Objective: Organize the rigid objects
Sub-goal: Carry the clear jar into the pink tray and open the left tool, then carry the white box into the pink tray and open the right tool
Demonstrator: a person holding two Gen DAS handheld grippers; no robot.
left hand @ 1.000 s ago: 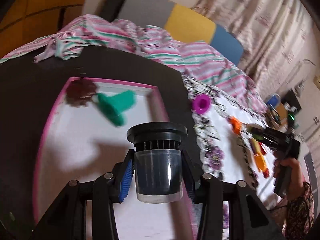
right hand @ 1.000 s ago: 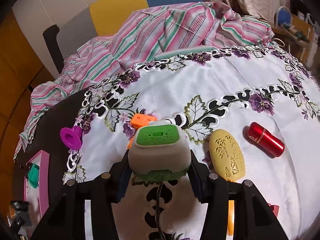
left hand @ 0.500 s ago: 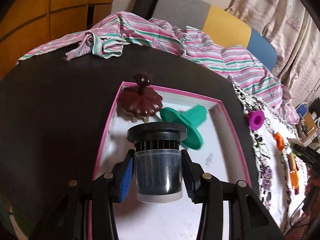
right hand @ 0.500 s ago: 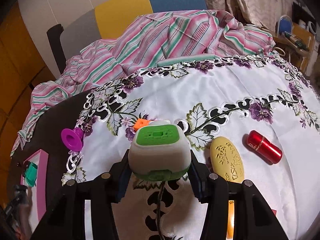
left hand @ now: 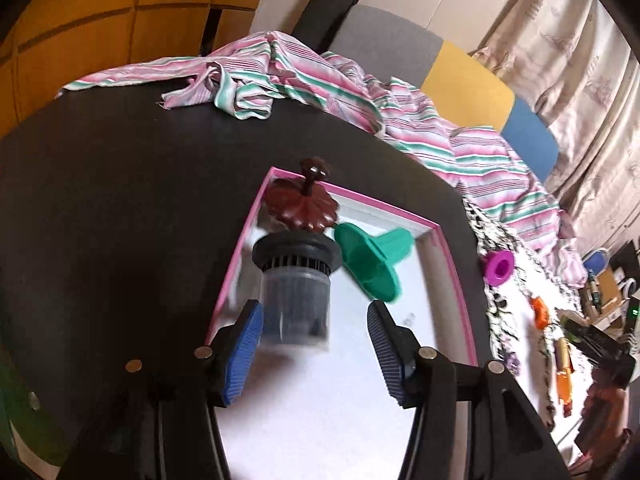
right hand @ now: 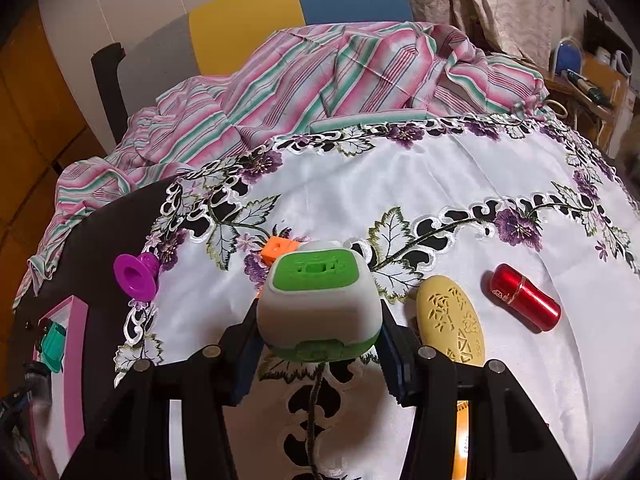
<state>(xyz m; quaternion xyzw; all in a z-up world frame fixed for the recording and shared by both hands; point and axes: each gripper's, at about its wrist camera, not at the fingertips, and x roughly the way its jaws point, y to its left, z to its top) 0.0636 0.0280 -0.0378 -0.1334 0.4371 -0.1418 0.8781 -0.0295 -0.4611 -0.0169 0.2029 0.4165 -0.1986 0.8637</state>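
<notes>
In the left wrist view my left gripper (left hand: 316, 332) is open over the pink-rimmed white tray (left hand: 456, 280). A dark jar with a black ribbed lid (left hand: 296, 280) stands blurred between the spread jaws, close to the left one and free of both. A brown flower-shaped piece (left hand: 304, 206) and a green funnel (left hand: 372, 256) lie in the tray beyond it. In the right wrist view my right gripper (right hand: 318, 344) is shut on a white and green device (right hand: 318, 300) above the embroidered white cloth (right hand: 400, 184).
A purple funnel (right hand: 136, 278), an orange block (right hand: 278, 246), a yellow oval case (right hand: 450, 320) and a red cylinder (right hand: 522, 296) lie on the cloth. Striped fabric (right hand: 320, 76) is heaped at the table's far side. The tray edge (right hand: 76, 344) shows at far left.
My left gripper has opened and let go of the dark jar, which now stands in the tray. The right gripper has lifted slightly with the device still in it.
</notes>
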